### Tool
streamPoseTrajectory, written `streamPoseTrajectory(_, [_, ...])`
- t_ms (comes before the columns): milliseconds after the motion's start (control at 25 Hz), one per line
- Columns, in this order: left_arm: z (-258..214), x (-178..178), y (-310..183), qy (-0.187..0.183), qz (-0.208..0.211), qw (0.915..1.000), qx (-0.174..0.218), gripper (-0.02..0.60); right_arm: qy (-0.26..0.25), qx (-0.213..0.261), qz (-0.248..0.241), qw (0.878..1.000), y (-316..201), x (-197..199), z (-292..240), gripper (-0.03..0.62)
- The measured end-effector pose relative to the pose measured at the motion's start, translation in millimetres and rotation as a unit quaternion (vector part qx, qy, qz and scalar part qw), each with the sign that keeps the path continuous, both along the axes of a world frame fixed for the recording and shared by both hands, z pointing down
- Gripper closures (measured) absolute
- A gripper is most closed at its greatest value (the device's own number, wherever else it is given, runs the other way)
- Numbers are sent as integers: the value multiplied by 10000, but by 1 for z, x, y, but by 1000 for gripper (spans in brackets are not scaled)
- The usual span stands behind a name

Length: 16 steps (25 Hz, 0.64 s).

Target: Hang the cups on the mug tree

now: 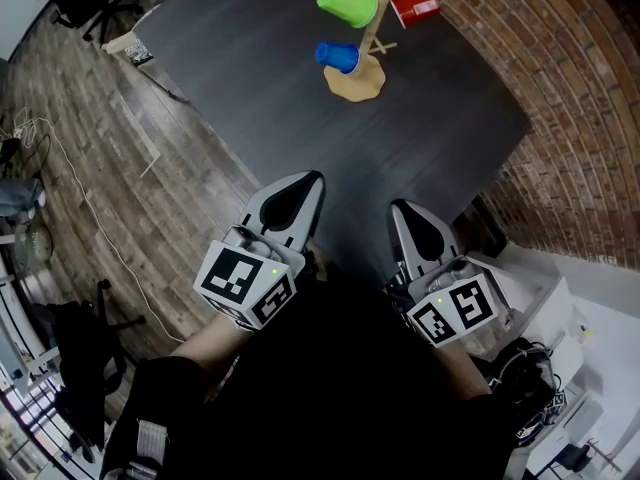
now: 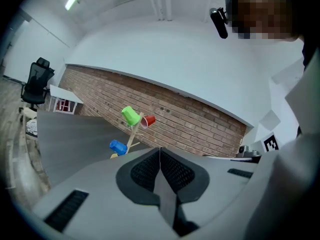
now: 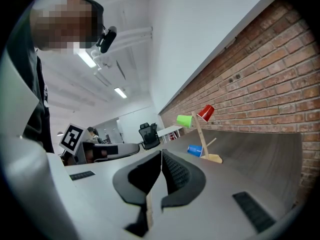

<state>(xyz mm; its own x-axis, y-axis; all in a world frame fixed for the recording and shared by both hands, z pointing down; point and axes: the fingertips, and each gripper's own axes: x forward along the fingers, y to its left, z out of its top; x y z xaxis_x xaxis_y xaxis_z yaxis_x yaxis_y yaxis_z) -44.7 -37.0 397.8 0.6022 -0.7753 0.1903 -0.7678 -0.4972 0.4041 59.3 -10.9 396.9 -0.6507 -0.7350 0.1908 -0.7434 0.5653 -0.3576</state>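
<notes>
- Dark table [image 1: 300, 108] bears a mug tree [image 1: 374, 30] holding green cup [image 1: 347, 3], red cup [image 1: 414, 6], blue cup [image 1: 338, 57].
- Left gripper [image 1: 313, 177], right gripper [image 1: 398, 206]: clenched, empty.
- White floor cable [image 1: 70, 178] shows only in head view.

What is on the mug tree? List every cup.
Three cups hang on the mug tree: a green cup and a red cup at the top, a blue cup lower down. The pegs that carry them are hidden inside the cups.
</notes>
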Motion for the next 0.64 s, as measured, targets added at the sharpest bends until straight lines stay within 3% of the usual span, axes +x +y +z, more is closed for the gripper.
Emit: streamPoseTrajectory(640, [2,-6,-1,-140,-88,9999,23,560,-170,-164,12,9997,1,-3,6,563])
